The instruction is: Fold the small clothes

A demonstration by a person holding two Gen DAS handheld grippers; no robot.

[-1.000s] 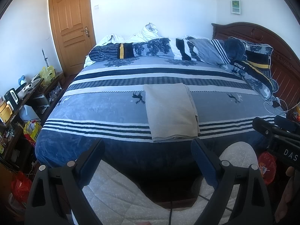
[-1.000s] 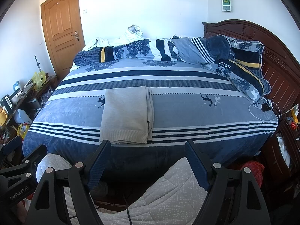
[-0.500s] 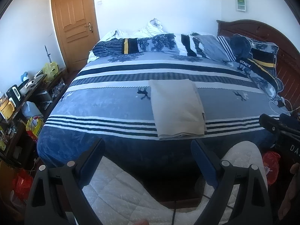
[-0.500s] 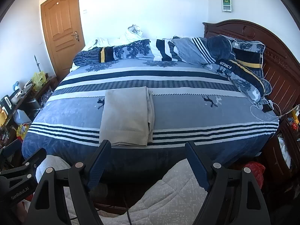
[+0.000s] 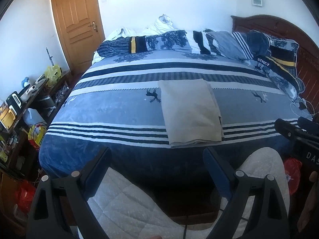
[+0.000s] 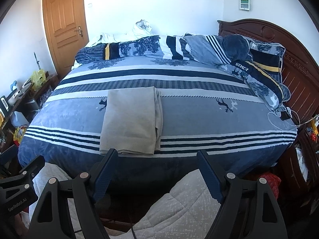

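A beige knitted garment (image 5: pixel 190 112) lies folded in a flat rectangle on the blue striped bedspread (image 5: pixel 119 109), near the bed's front edge. It also shows in the right wrist view (image 6: pixel 130 120). My left gripper (image 5: pixel 157 159) is open and empty, held back from the bed over the person's quilted trousers. My right gripper (image 6: pixel 157 161) is open and empty too, just short of the garment's near edge. The right gripper shows at the right edge of the left view (image 5: pixel 295 131), the left gripper at the left edge of the right view (image 6: pixel 22 177).
Rolled duvets and pillows (image 6: pixel 179 47) line the far side of the bed. A dark wooden headboard (image 6: pixel 289 45) stands at the right. A cluttered shelf (image 5: pixel 22 103) and a wooden door (image 5: pixel 77 23) are at the left. A charger cable (image 6: pixel 283 115) lies on the bed's right edge.
Both views have shifted slightly; the left gripper has drifted left and a bit closer, so the garment sits further right in its view. The garment has not moved. Both grippers stay open.
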